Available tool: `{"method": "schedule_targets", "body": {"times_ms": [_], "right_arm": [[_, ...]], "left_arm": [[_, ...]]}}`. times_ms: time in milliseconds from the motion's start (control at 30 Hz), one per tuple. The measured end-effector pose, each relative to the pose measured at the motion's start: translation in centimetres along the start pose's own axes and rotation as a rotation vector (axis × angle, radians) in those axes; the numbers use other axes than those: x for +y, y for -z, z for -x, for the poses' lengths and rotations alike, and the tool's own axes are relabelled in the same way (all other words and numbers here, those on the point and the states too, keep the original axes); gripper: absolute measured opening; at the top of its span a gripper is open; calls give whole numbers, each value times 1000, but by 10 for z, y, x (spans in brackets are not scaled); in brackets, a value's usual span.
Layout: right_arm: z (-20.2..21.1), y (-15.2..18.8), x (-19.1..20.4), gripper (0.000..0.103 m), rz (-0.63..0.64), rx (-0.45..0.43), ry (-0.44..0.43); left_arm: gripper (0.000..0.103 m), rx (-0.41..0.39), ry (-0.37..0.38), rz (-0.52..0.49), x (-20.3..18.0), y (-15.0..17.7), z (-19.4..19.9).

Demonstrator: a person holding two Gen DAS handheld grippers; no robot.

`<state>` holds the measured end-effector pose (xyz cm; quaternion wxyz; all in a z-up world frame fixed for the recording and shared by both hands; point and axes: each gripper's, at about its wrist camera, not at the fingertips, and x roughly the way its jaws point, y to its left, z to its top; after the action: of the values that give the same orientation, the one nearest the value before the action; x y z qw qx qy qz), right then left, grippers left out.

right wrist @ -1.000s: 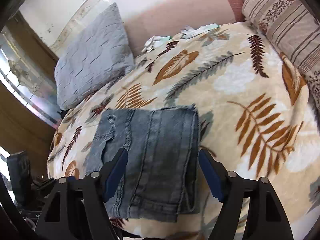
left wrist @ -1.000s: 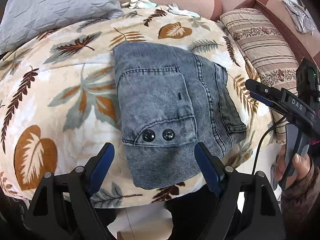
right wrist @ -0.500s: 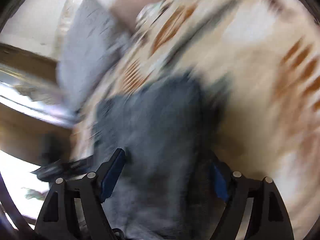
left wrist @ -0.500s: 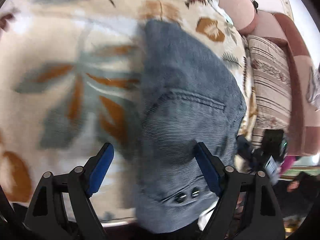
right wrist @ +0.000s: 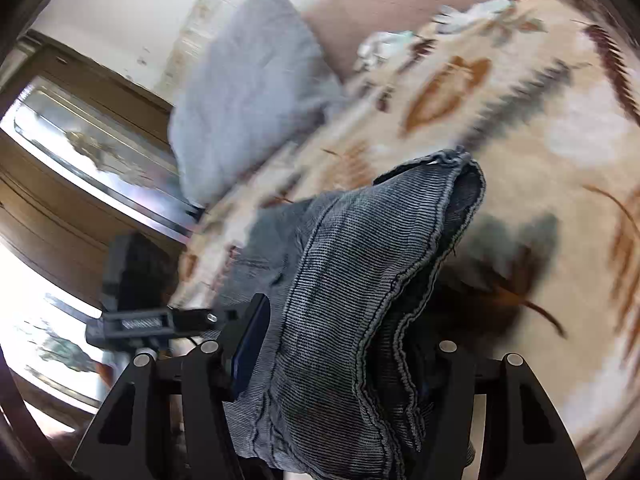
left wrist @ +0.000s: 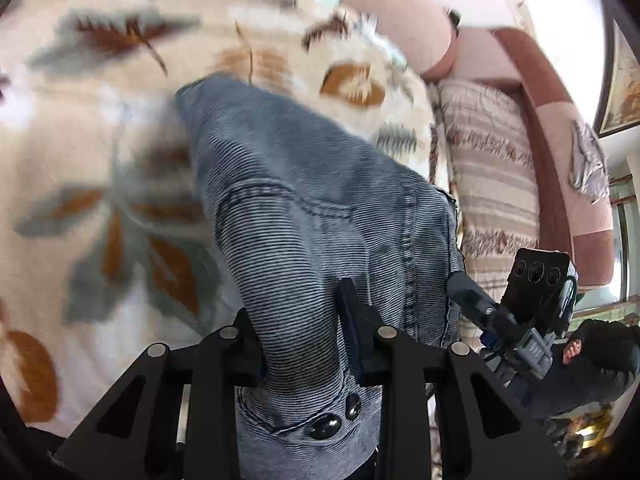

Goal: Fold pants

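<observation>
Folded grey-blue denim pants [left wrist: 320, 200] lie on a leaf-patterned blanket [left wrist: 100, 120]. In the left wrist view my left gripper [left wrist: 300, 332] is closing on their near edge beside two black buttons. The cloth is bunched into a ridge between the pads, so it is gripped. In the right wrist view the pants [right wrist: 360, 260] show as a thick stack of layers, raised off the blanket [right wrist: 560, 120] with a shadow under them. My right gripper [right wrist: 340, 344] is closing on that stack. Its left pad presses the denim; cloth hides its right finger.
A grey pillow [right wrist: 248, 92] leans at the back left of the sofa. A striped cushion [left wrist: 492, 184] and the pink sofa arm [left wrist: 560, 200] lie to the right. A gloved hand [left wrist: 600, 352] holds the right gripper. Small white cloths [right wrist: 384, 44] lie at the blanket's far edge.
Both grippers moved in over the near edge of the pants and their jaws narrowed onto the denim. The cloth, flat a second ago, is now bunched and lifted.
</observation>
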<state>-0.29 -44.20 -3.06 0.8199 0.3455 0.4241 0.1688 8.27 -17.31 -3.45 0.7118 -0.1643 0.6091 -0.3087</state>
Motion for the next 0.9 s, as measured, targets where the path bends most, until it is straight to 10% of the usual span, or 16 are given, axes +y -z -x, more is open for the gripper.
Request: {"method": "schedule_targets", "body": {"times_ms": [133, 167, 300, 500, 900], "right_arm": [[-18, -22, 34, 73, 62, -40, -45], [-27, -28, 40, 77, 82, -55, 19], [-64, -39, 53, 81, 207, -23, 473], [-56, -14, 66, 89, 198, -27, 554], [-12, 65, 108, 90, 370, -97, 743]], "left_arm": [[41, -125, -66, -1, 13, -19, 39], [58, -146, -132, 7, 19, -24, 43], [60, -196, -395, 6, 47, -24, 54], [69, -281, -596, -47, 54, 10, 58], [74, -338, -745, -316, 4, 97, 38]]}}
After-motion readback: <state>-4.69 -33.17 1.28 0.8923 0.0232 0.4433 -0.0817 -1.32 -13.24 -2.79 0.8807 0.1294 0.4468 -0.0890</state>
